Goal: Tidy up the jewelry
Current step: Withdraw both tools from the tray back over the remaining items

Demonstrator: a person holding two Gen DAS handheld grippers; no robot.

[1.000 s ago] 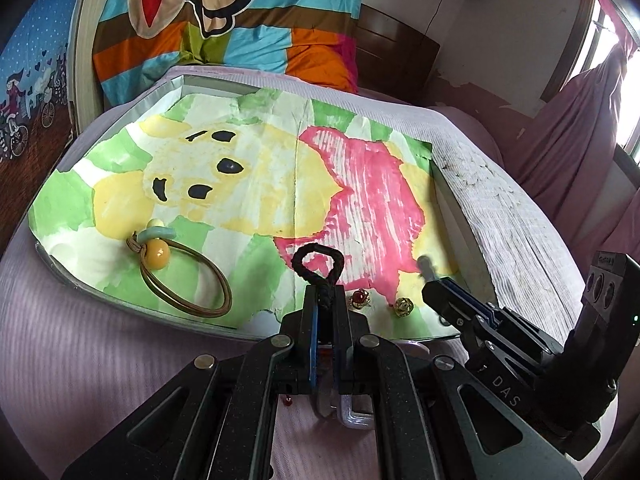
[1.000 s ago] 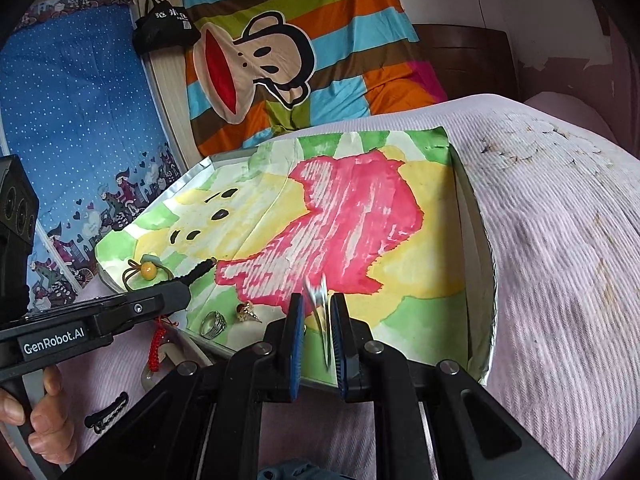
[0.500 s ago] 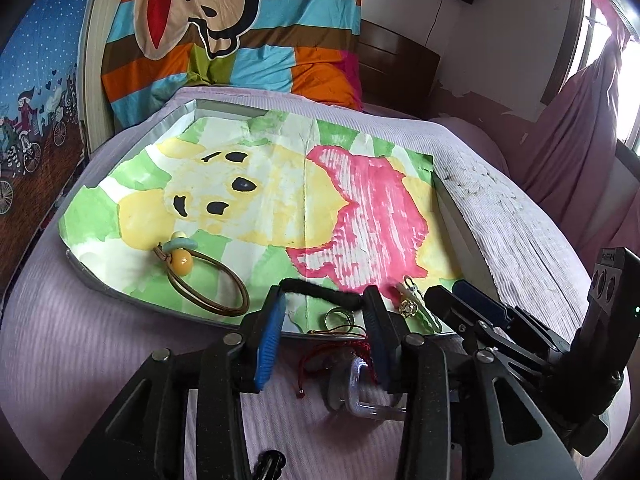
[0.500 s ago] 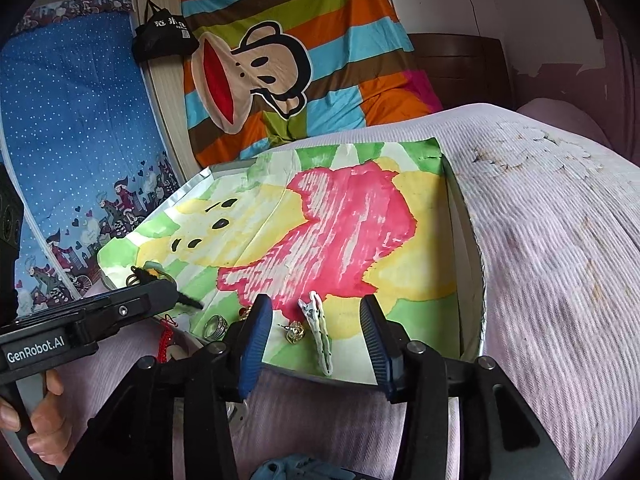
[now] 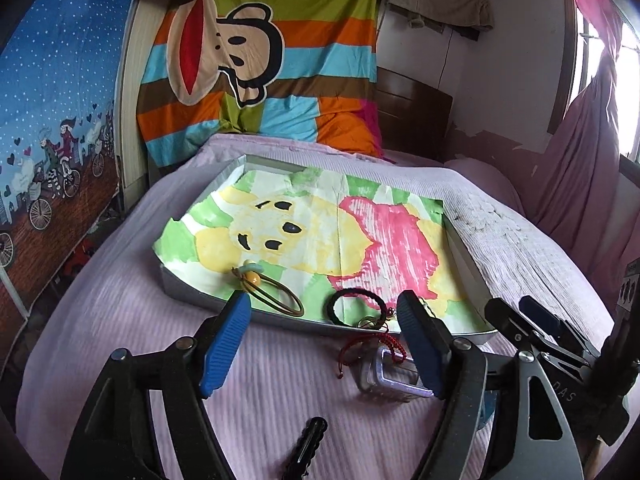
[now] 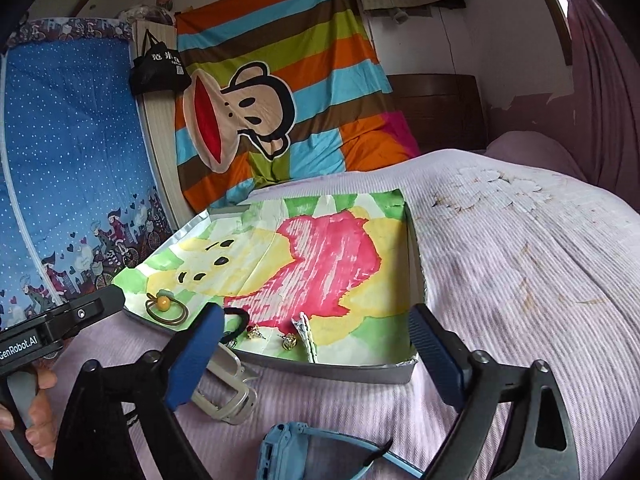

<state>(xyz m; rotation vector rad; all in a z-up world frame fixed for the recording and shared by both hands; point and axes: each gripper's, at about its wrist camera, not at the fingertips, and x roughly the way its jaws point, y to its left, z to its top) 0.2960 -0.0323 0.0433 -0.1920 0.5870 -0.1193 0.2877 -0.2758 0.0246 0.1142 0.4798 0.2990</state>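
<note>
Both claws just sprung wide and empty, left (image 5: 324, 336) clear of the black hair tie (image 5: 354, 307), right (image 6: 316, 344) clear of the silver clip (image 6: 306, 338); next, backing straight off without snagging the red cord (image 5: 370, 348) below the left tips

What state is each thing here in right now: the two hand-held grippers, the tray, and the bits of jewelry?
Left hand-held gripper: open, jaws just been opening, holding nothing.
Right hand-held gripper: open wide, jaws just been opening, holding nothing.
Tray: on the bed, lined with a painted sheet.
Black hair tie: lying in the tray, released.
Silver hair clip: lying flat in the tray.
Brown hair tie with bead: lying in the tray.
Red cord bracelet: on the bedspread, outside the tray.
</note>
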